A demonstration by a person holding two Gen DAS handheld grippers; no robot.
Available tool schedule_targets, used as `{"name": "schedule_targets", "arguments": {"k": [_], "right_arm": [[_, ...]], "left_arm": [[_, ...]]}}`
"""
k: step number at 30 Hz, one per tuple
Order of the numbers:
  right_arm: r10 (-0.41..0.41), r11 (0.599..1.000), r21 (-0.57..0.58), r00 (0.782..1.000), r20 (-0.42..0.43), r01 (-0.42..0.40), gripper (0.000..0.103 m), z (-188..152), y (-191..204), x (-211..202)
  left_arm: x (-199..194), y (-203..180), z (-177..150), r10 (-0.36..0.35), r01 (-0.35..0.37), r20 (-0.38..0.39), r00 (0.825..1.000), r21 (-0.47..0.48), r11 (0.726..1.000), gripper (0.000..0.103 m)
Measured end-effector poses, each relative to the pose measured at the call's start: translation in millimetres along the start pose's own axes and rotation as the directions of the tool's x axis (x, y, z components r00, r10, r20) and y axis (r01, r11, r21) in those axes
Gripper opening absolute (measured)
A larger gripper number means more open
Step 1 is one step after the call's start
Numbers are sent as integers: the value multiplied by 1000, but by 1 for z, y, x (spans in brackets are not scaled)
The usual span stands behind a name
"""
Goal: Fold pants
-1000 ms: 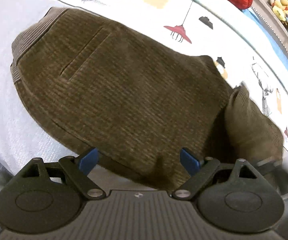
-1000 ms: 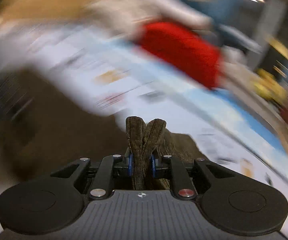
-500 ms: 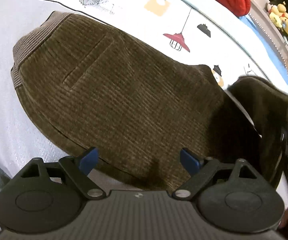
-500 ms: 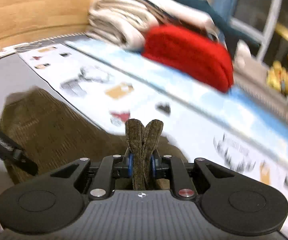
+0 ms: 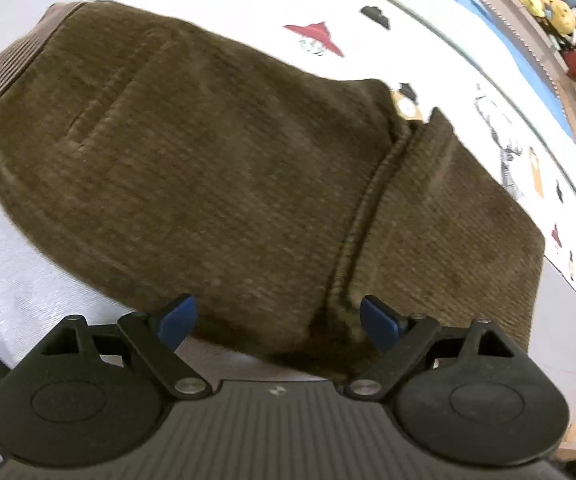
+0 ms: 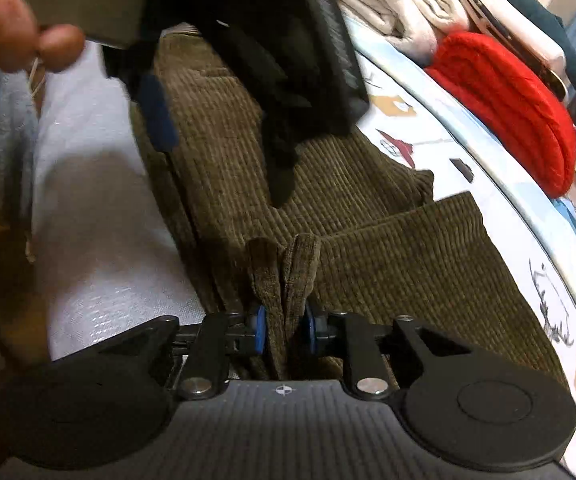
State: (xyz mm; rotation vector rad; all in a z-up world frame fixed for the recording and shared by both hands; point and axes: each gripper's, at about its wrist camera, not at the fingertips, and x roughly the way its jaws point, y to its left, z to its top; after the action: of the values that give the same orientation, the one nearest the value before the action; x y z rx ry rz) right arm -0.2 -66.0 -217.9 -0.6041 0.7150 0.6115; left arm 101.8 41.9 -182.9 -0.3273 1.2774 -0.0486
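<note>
The bed (image 5: 428, 28), under a printed sheet, carries brown corduroy pants (image 5: 192, 168) folded double, long axis along its near edge, waistband at far left. The left claw (image 5: 276, 322) hangs spread wide over their near hem. The right claw (image 6: 284, 330) is opening, doubled cuff between its pads.

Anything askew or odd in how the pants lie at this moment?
Nothing damaged. The folded-over flap on the brown pants lies slanted, and a bunched fold sits between the opening right gripper.

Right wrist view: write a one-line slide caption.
Right gripper opening around a pinched fold of brown pants on the bed.
</note>
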Motion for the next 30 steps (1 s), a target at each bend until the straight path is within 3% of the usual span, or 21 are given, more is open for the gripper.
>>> {"name": "schedule_targets", "arguments": {"k": [4, 5, 7, 9, 11, 13, 15, 18, 21, 24, 26, 30], "right_arm": [[59, 997, 53, 998, 11, -59, 36, -14, -4, -4], [75, 995, 64, 997, 15, -76, 44, -25, -6, -13], [87, 991, 98, 996, 25, -89, 46, -30, -9, -23], [110, 974, 196, 994, 27, -113, 43, -31, -19, -36], [128, 917, 373, 990, 54, -139, 43, -32, -48, -48], [87, 837, 536, 994, 71, -111, 43, -42, -75, -63], [8, 786, 618, 1000, 17, -17, 44, -54, -92, -68], [28, 808, 587, 990, -138, 59, 45, -73, -91, -47], [16, 799, 597, 992, -126, 63, 44, -78, -85, -46], [1, 722, 688, 994, -110, 75, 44, -71, -100, -64], [-32, 680, 728, 996, -85, 84, 46, -68, -107, -83], [-87, 647, 757, 995, -38, 86, 56, -61, -98, -105]], "left_arm": [[10, -18, 5, 10, -10, 3, 1000, 41, 999, 92], [15, -23, 4, 23, -23, -4, 1000, 64, 998, 92], [27, -32, 0, 72, -69, -20, 997, 125, 990, 92], [36, -39, -7, 119, -114, -12, 993, 193, 974, 92], [37, -41, -15, 130, -132, 25, 991, 234, 963, 92], [36, -38, -19, 118, -124, 38, 992, 226, 966, 92], [35, -34, -23, 109, -116, 43, 993, 214, 970, 94], [35, -31, -30, 106, -117, 58, 993, 221, 968, 97], [25, -26, -34, 87, -99, 63, 994, 221, 970, 97], [4, -11, -35, 46, -55, 54, 997, 176, 983, 97], [-17, 0, -33, 41, -54, 88, 995, 154, 987, 97], [-51, 29, -29, 54, -67, 161, 985, 73, 995, 97]]}}
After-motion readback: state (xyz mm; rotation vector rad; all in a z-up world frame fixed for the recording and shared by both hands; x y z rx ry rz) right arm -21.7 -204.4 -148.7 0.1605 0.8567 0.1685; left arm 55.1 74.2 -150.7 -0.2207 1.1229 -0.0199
